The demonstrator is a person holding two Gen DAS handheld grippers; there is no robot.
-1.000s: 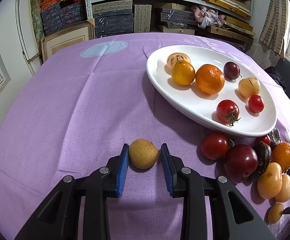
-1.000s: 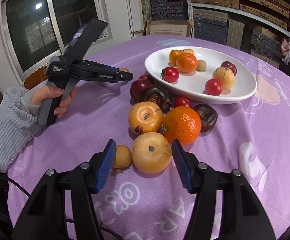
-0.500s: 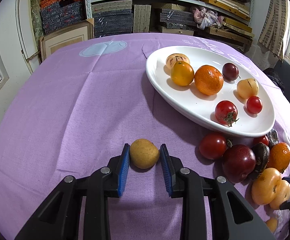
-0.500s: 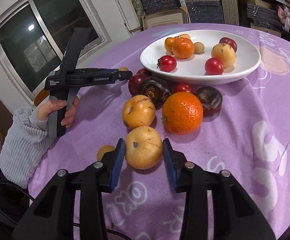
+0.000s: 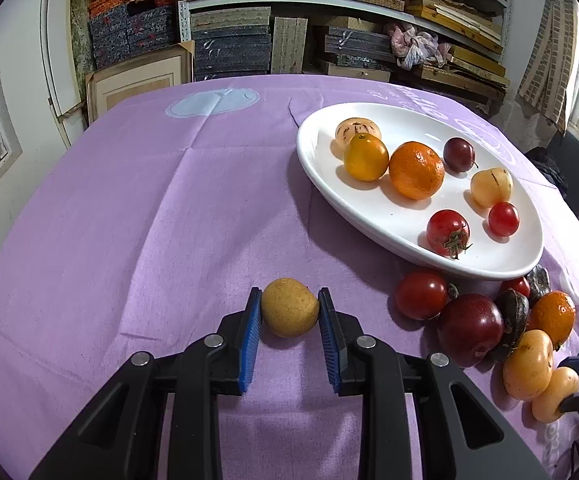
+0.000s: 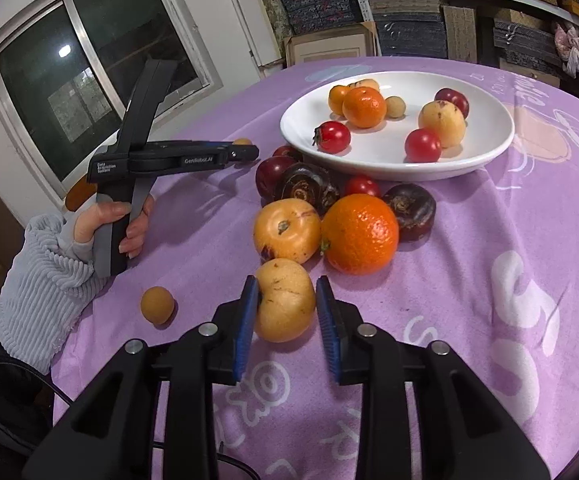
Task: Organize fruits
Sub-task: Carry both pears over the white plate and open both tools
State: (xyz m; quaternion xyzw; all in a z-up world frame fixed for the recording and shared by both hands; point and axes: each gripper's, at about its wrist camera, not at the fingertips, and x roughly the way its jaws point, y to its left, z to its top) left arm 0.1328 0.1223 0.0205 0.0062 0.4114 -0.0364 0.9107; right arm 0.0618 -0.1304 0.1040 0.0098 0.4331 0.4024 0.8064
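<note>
a: fruit status? where's each vs the tools?

b: small tan fruit [image 5: 288,307] sits on the table [image 5: 137,216] btwn the left tool [image 5: 287,312] pads, clenched on both sides. white plate [image 5: 369,216] lies ahead and to the right of it, so left's carry goes that way.

a: right tool?

b: right tool [image 6: 285,308] is closing round a yellow-orange fruit [image 6: 285,300] at the near edge of the pile; left pad touches, right pad w/ a sliver of gap, so not gripped yet.

a: counts?

b: plate: 7 fruits, incl. 1 orange [image 5: 416,170] and 2 red tomatoes. 1 loose small round one [image 6: 156,305] left of the right tool. pile overlaps, can't count for sure.
</note>
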